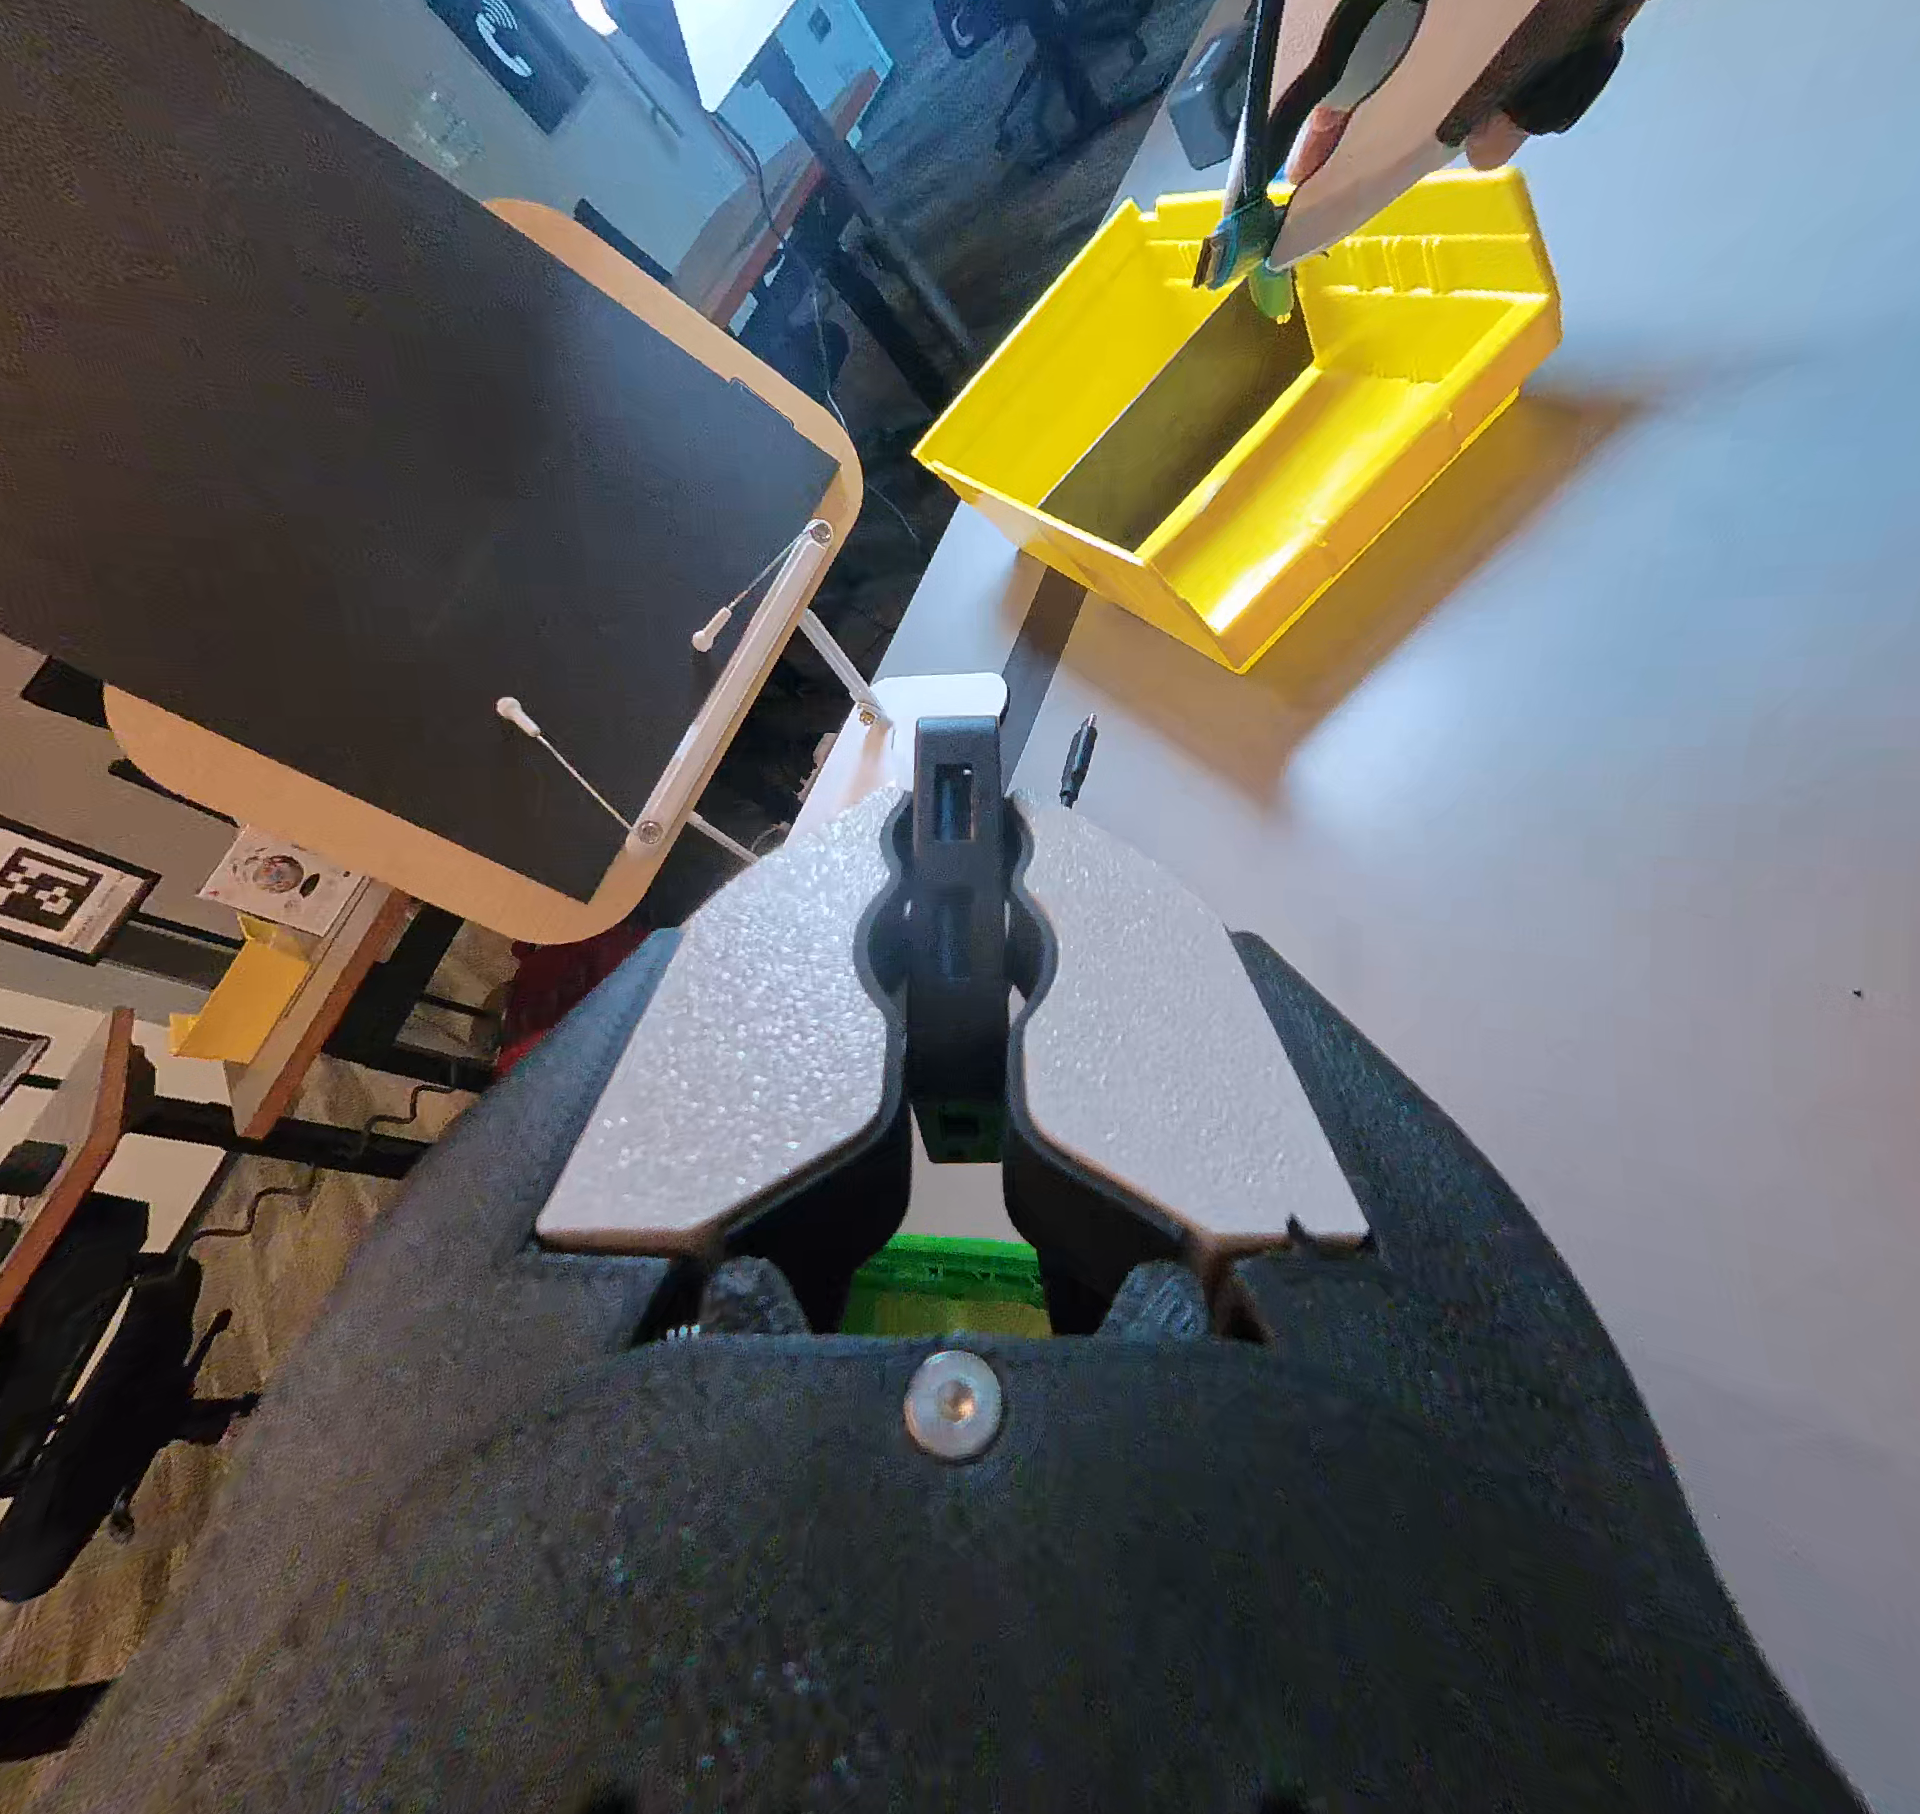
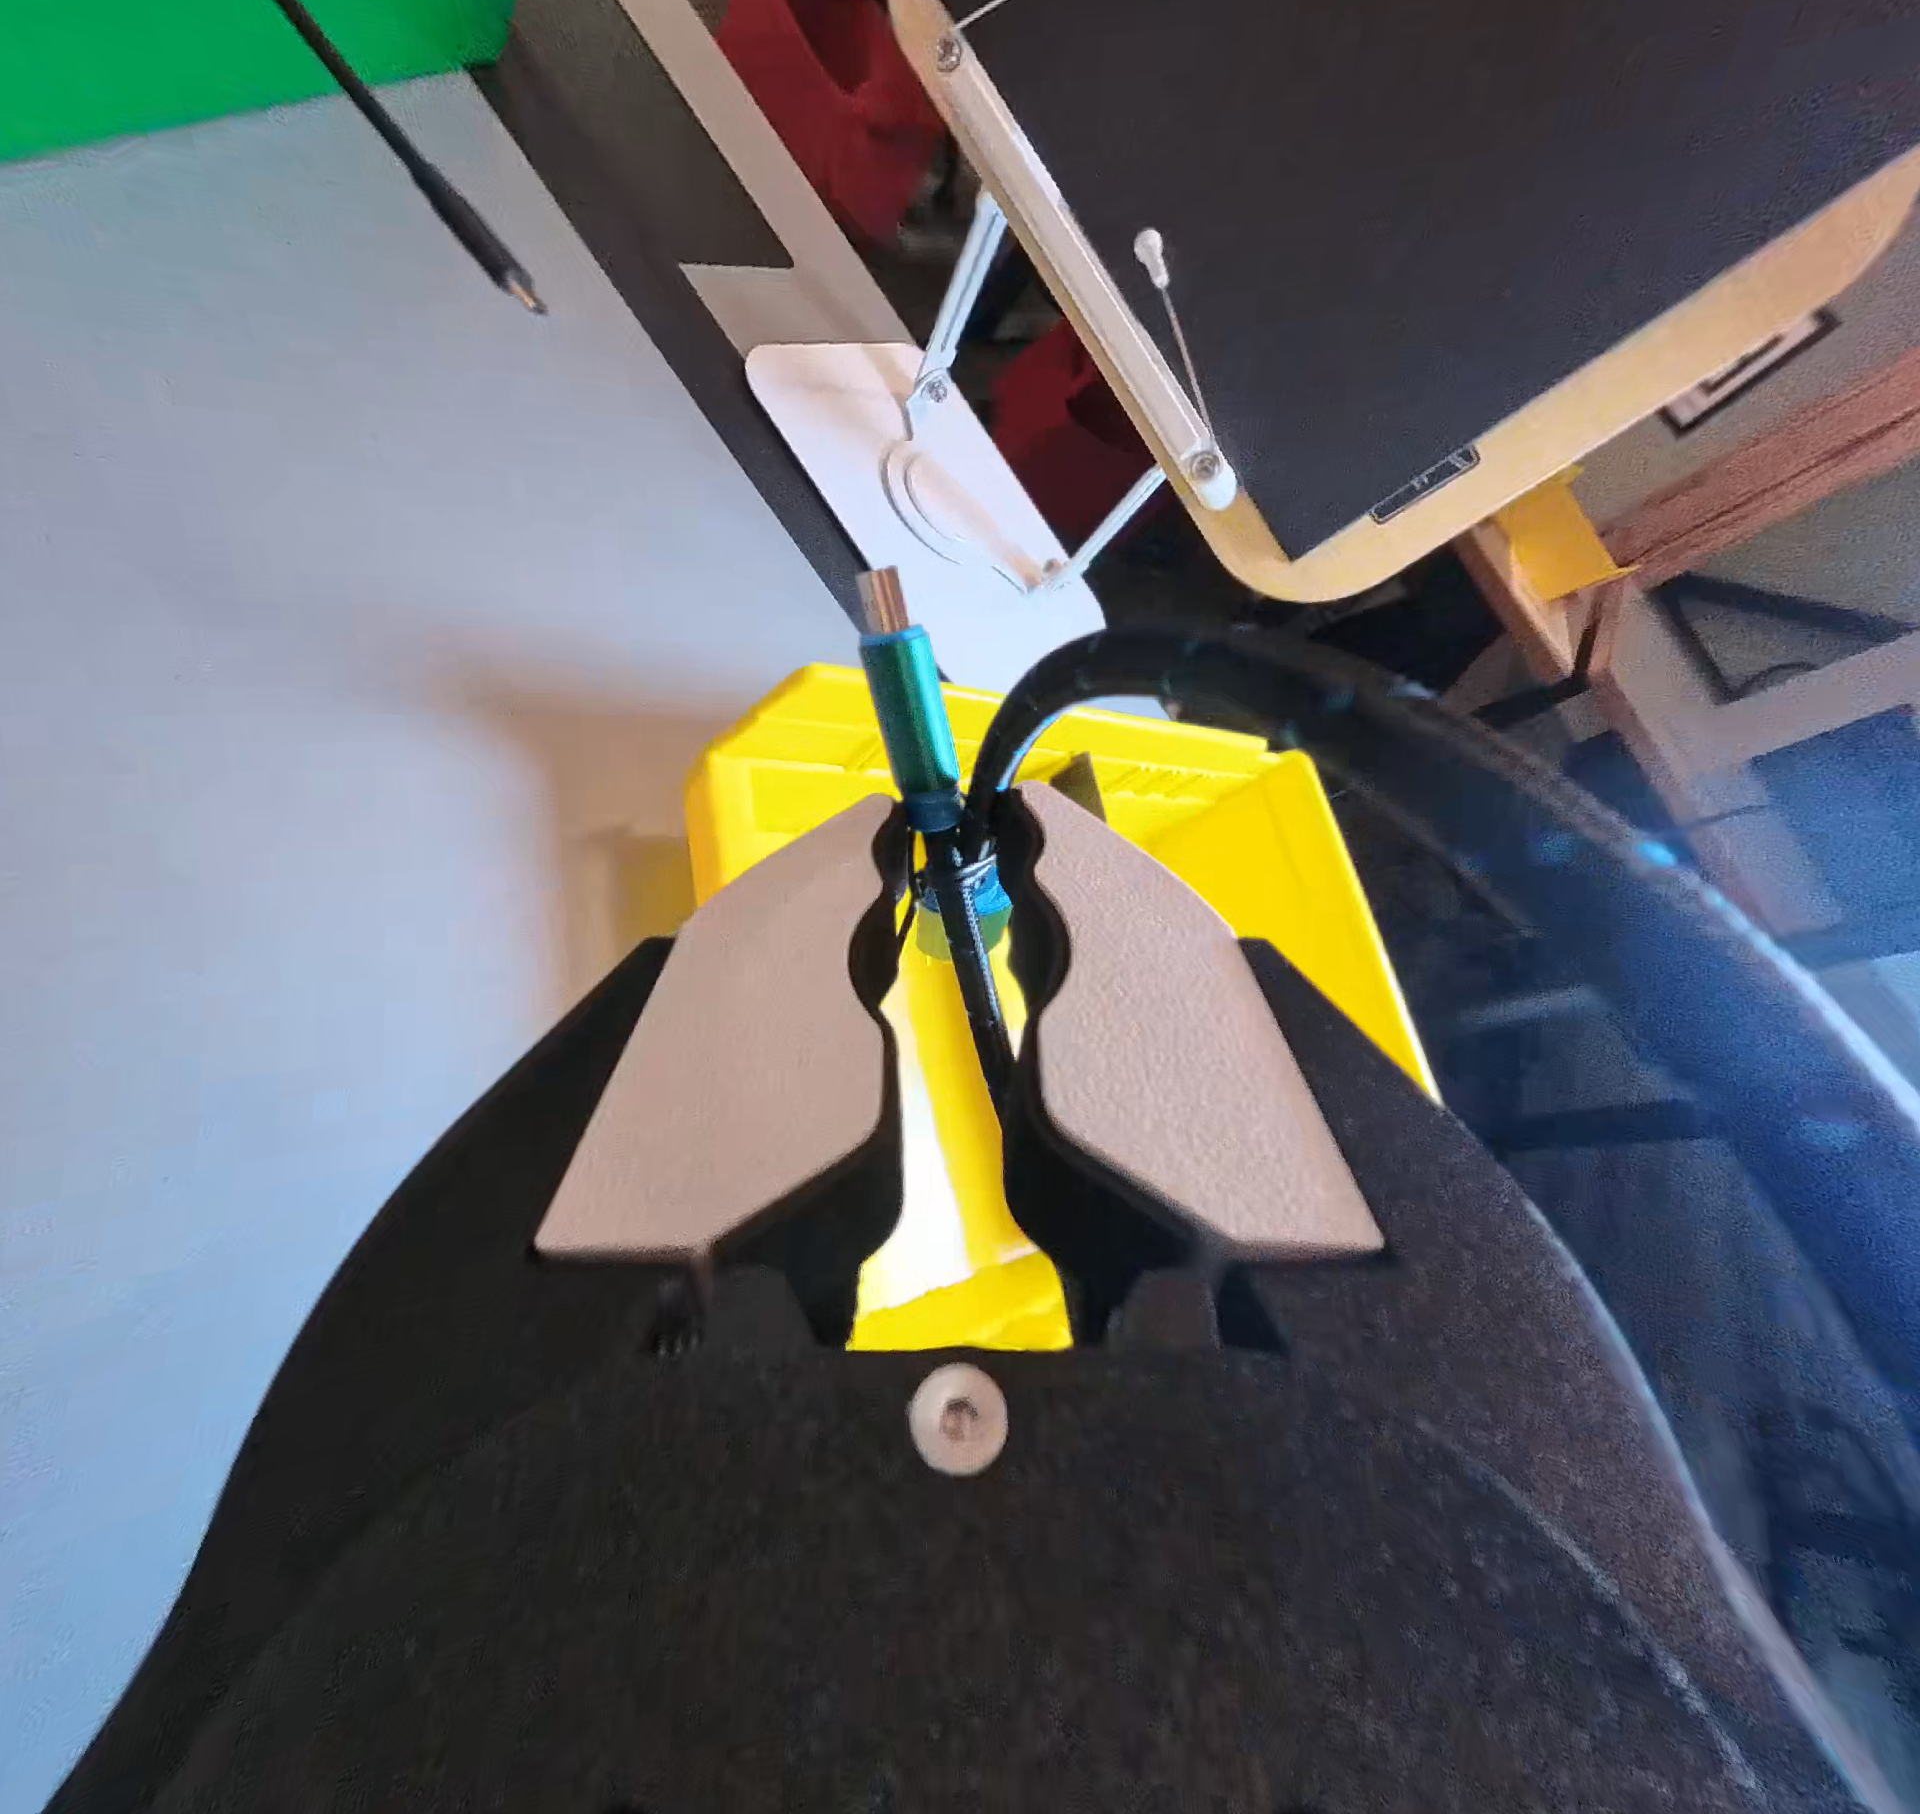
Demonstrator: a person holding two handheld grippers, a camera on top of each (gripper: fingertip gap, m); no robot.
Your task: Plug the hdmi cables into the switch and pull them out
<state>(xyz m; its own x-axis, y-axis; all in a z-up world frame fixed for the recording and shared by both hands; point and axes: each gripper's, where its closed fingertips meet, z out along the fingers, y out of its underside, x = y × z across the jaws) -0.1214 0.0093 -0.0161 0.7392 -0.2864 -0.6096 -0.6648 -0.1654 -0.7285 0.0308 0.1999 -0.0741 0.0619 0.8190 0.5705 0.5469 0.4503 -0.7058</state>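
My left gripper (image 1: 956,800) is shut on a small black switch (image 1: 957,834) that stands up between the fingers with a port opening facing the camera. It is held above the grey table's edge. My right gripper (image 2: 961,810) is shut on a bundle of black cables (image 2: 1081,668). A teal connector (image 2: 906,699) with a metal tip sticks out past the fingertips. In the left wrist view the right gripper (image 1: 1283,252) hangs over the yellow bin (image 1: 1029,382), with the teal connector (image 1: 1226,252) pointing down into it.
The yellow bin (image 2: 1309,829) lies under my right gripper. A loose black plug (image 1: 1077,758) lies on the table, and its cable (image 2: 457,206) runs to a green box (image 2: 208,8). A black board with a wooden rim (image 1: 364,434) stands past the table edge on a white clamp (image 2: 883,455). Some 25 cm of space lies between my two pairs of fingers.
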